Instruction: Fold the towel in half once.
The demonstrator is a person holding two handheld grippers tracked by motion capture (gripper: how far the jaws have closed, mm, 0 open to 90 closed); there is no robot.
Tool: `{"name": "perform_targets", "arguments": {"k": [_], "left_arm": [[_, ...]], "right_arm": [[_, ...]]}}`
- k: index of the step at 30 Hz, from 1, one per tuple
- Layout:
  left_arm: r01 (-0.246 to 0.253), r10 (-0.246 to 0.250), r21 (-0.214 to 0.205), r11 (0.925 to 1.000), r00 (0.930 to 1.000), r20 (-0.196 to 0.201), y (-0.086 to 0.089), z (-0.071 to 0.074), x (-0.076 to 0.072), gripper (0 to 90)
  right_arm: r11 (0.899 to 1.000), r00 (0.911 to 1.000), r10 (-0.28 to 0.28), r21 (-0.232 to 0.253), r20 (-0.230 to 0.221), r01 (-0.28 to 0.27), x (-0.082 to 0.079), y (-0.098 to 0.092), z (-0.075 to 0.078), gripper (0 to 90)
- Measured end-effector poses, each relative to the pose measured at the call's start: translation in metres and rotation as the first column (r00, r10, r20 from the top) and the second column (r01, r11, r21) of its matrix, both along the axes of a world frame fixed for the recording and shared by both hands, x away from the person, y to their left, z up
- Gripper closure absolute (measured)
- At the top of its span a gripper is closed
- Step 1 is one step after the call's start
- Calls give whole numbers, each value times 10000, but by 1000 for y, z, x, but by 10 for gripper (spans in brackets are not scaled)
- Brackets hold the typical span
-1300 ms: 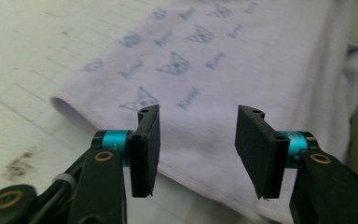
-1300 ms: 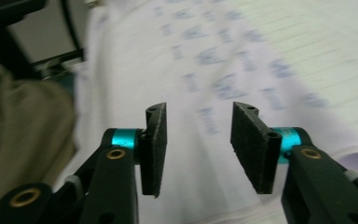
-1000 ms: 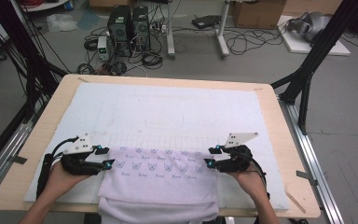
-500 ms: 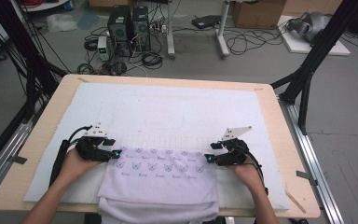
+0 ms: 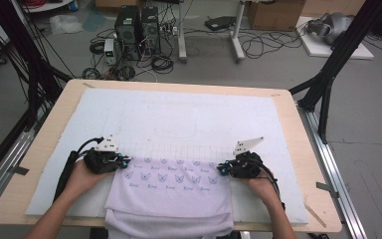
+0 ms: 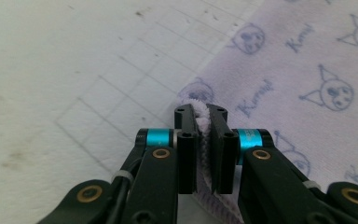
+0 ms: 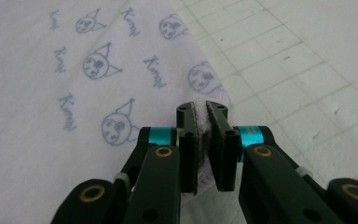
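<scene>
Towel [image 5: 171,194] corners clamped in both grippers.
Left gripper [image 5: 121,161] and right gripper [image 5: 222,170] have just closed on its far corners; its long axis seems to run toward the person.

A mat [image 5: 179,119] covers most of the desk [image 5: 303,149]. On the mat's near half lies a folded towel [image 5: 169,199], its near edge hanging over the desk's front. The left gripper [image 5: 124,163] sits at the towel's far left corner, the right gripper [image 5: 222,169] at its far right corner. Behind the desk, on the floor, stand computer towers [image 5: 137,25] among cables [image 5: 263,45].
</scene>
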State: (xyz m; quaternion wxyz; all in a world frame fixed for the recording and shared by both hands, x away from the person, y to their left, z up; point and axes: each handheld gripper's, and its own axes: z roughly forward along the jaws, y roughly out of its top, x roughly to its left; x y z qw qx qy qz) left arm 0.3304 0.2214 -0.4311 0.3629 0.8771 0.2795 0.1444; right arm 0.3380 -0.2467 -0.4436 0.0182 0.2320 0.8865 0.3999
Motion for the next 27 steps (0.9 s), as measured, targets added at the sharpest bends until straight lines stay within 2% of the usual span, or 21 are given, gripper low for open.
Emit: {"name": "perform_targets", "arguments": {"k": [2,5,7,10,11,12,13,14,15,16,17,18,19,20,21,22,23,24,25,26,27], "left_arm": [[-325,330,-163,9993,9990,308,1,3,3,845],[-737,756,-485,9961,9964,383,3,11,14,850],[-1044,1078,-717,9920,9931,456,3,17,24,850],[-1336,1387,-761,9881,9881,670,1,30,42,852],[-1437,1495,-780,9865,9859,747,0,34,49,852],[-1437,1495,-780,9865,9859,747,0,34,49,853],[-1552,1605,-672,9856,9835,837,-2,46,64,853],[-1552,1605,-672,9856,9835,837,-2,46,64,854],[-1668,1737,-744,9832,9798,993,-6,60,78,854],[-1668,1737,-744,9832,9798,993,-6,60,78,854],[-1720,1795,-755,9822,9778,1078,-8,68,85,854],[-1755,1833,-758,9816,9766,1127,-9,75,90,854],[-1803,1899,-823,9802,9733,1287,-11,86,97,854],[-1873,2001,-940,9778,9677,1532,-11,104,107,854],[-1873,2001,-940,9778,9677,1532,-11,104,107,854],[-2020,2199,-1119,9730,9585,1814,-10,121,115,854],[-2079,2275,-1168,9711,9545,1926,-9,128,119,854],[-2139,2344,-1209,9694,9526,1939,-9,133,123,854],[-2139,2344,-1209,9694,9526,1939,-9,133,123,851],[-2206,2418,-1220,9677,9492,2013,-8,135,126,840],[-2551,2731,-1093,9607,9389,2095,-9,132,130,792]], "right_arm": [[9999,9998,3,-103,176,-1,2,0,3,853],[9996,9992,-98,-257,382,108,10,1,13,854],[9994,9977,-333,-65,590,337,20,0,22,854],[9973,9952,-688,-213,702,704,39,-2,35,855],[9964,9930,-795,-212,876,816,45,-3,40,855],[9958,9916,-897,-114,937,911,51,-5,45,856],[9946,9892,-1022,-75,1050,1035,57,-6,51,856],[9946,9892,-1022,-75,1050,1035,57,-6,51,856],[9917,9845,-1265,-65,1218,1282,69,-8,62,856],[9917,9845,-1265,-65,1218,1282,69,-8,62,856],[9881,9793,-1510,-76,1348,1534,82,-10,75,857],[9871,9768,-1567,-100,1457,1598,87,-11,80,857],[9871,9768,-1567,-100,1457,1598,87,-11,80,857],[9838,9709,-1741,-143,1644,1788,100,-11,98,858],[9829,9676,-1784,-126,1784,1836,106,-12,107,858],[9825,9646,-1814,-66,1912,1861,112,-12,117,858],[9816,9602,-1865,-18,2078,1910,116,-12,127,858],[9809,9577,-1914,84,2149,1942,121,-11,136,857],[9809,9577,-1914,84,2149,1942,121,-11,136,857],[9773,9535,-2067,-1,2192,2119,131,-8,147,822],[9743,9485,-2197,23,2282,2251,135,-6,147,756]]}}
